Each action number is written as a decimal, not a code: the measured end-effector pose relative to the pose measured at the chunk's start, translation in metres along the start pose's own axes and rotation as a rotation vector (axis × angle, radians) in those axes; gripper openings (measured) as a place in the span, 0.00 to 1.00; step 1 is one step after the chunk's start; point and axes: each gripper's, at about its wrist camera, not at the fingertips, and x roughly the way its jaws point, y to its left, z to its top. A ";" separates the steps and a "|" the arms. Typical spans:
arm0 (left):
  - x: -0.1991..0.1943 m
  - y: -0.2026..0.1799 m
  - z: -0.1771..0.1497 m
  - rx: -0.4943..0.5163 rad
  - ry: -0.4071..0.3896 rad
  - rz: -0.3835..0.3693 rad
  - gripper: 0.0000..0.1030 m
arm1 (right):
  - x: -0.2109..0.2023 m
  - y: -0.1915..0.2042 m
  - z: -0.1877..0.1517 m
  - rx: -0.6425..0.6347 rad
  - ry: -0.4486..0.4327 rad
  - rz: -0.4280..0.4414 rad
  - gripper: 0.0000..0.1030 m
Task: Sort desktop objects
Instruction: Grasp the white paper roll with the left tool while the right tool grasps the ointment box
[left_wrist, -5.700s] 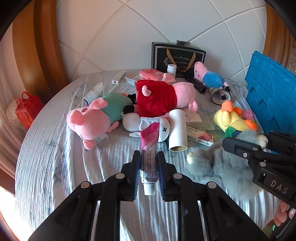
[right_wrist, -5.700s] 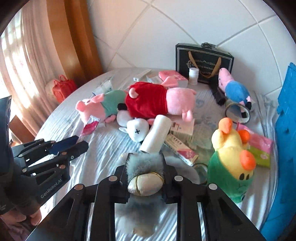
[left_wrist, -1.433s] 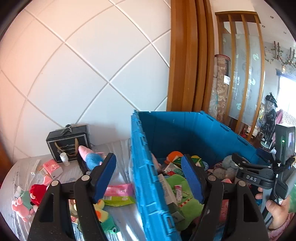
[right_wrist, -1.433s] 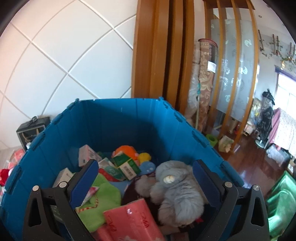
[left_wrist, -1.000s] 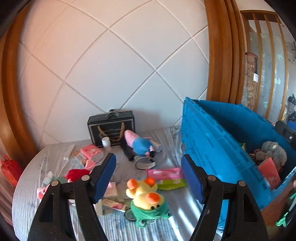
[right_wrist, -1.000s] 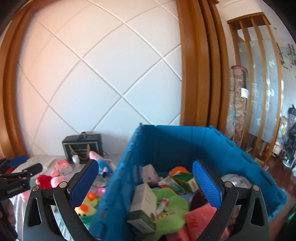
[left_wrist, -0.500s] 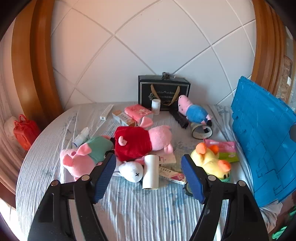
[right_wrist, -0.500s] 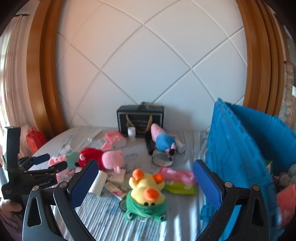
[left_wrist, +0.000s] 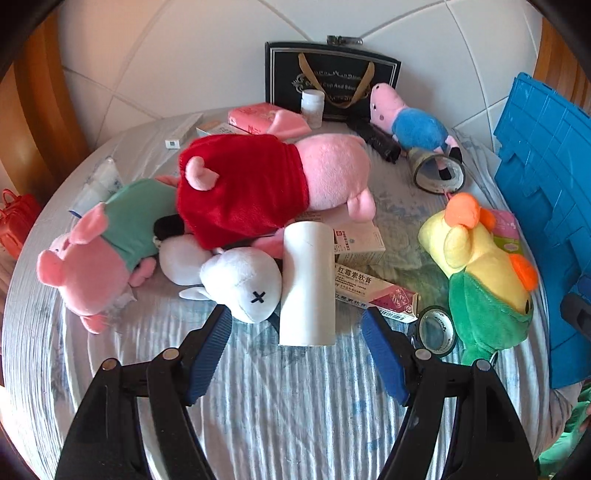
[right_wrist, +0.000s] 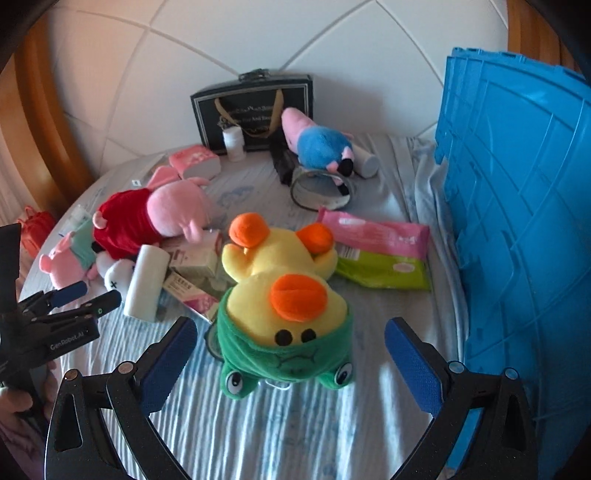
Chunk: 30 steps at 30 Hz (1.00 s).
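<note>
My left gripper (left_wrist: 297, 326) is open and empty just in front of a white roll (left_wrist: 306, 282) and a white plush head (left_wrist: 243, 282). Behind lie a red-dressed pig plush (left_wrist: 266, 184), a green-dressed pig plush (left_wrist: 103, 251) and a red-and-white medicine box (left_wrist: 373, 293). My right gripper (right_wrist: 291, 341) is open and empty, its jaws on either side of a yellow duck plush in a green frog suit (right_wrist: 284, 306), not touching it. The duck also shows in the left wrist view (left_wrist: 484, 273). The left gripper also shows in the right wrist view (right_wrist: 85, 295).
A blue crate (right_wrist: 517, 221) stands at the right. At the back are a black gift bag (left_wrist: 332, 81), a blue-dressed pig plush (left_wrist: 410, 122), a tape roll (left_wrist: 437, 171) and a white bottle (left_wrist: 312, 109). Pink and green wipe packs (right_wrist: 376, 251) lie by the crate. A small tape roll (left_wrist: 436, 330) lies beside the duck.
Both grippers let go of the tube and the grey plush in the blue crate, swung back left over the table and came down low; the left now faces the white roll, the right the duck.
</note>
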 end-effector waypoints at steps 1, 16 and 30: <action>0.007 -0.002 0.002 0.006 0.013 -0.003 0.70 | 0.005 -0.003 0.000 0.008 0.015 -0.002 1.00; 0.065 -0.021 0.019 0.100 0.064 0.032 0.41 | 0.032 0.023 0.028 -0.060 0.046 0.062 1.00; 0.044 0.019 -0.023 -0.013 0.100 -0.004 0.41 | 0.064 0.097 0.021 -0.275 0.116 0.213 0.62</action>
